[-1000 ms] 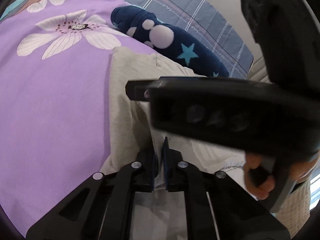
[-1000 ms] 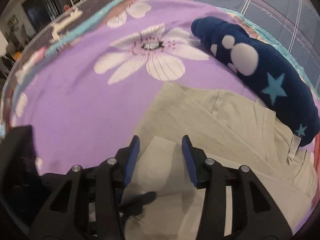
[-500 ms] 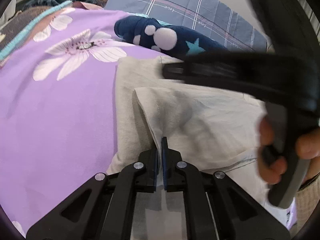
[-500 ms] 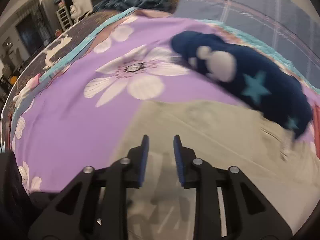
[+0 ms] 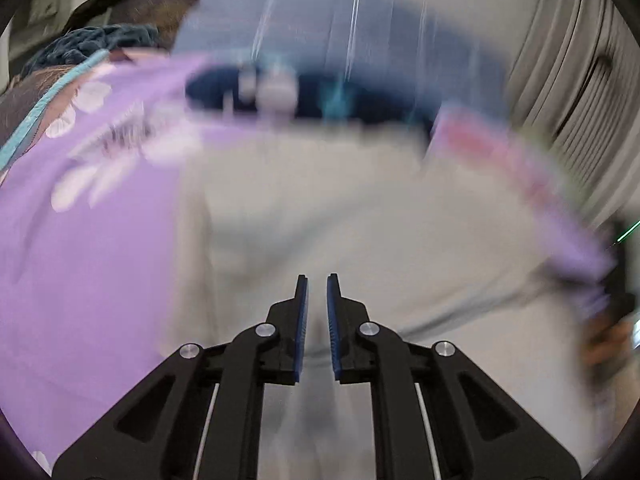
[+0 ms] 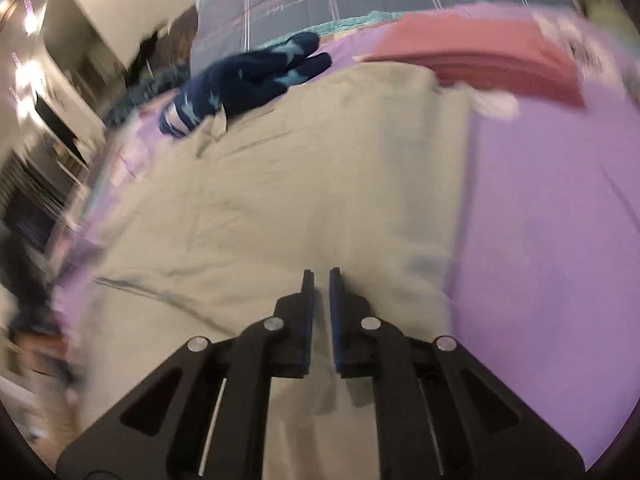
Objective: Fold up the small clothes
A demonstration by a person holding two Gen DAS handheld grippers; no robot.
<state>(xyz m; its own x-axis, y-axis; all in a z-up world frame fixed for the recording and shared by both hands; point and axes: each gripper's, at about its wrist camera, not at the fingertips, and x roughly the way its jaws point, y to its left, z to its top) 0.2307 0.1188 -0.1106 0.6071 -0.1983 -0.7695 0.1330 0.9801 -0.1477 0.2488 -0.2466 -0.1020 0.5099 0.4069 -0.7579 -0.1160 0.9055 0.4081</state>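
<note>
Left wrist view: my left claw [image 5: 317, 280] hangs over the beige garment [image 5: 360, 224] with its blue-padded fingers [image 5: 301, 320] a narrow gap apart and nothing between them. The picture is heavily smeared, so I cannot tell whether the tips touch the cloth. The garment lies spread on the purple flowered bedspread [image 5: 80, 248], which shows bare to the left of the claw. Beyond the garment's far edge lies a dark navy item [image 5: 304, 96], blurred, and behind it a blue checked pillow [image 5: 320, 28]. A pink patch [image 5: 500, 152] sits at the far right of the garment. At the right rim I make out a hand [image 5: 608, 336] around a dark object, too blurred to describe further.

Right wrist view: my right claw [image 6: 321, 274] is likewise slightly parted, gripping nothing, poised above the same beige garment [image 6: 304, 184]. Here the cloth fills the middle of the frame, lying flat with shallow creases and a seam [image 6: 160, 296] running to the left of the claw. Its straight right edge meets bare purple bedspread [image 6: 560, 260]. The navy item with pale star markings [image 6: 248, 80] touches the garment's far left corner. A folded pink cloth [image 6: 488, 60] lies at the far right corner, just beside the garment. The checked pillow [image 6: 360, 0] stands behind both.
</note>
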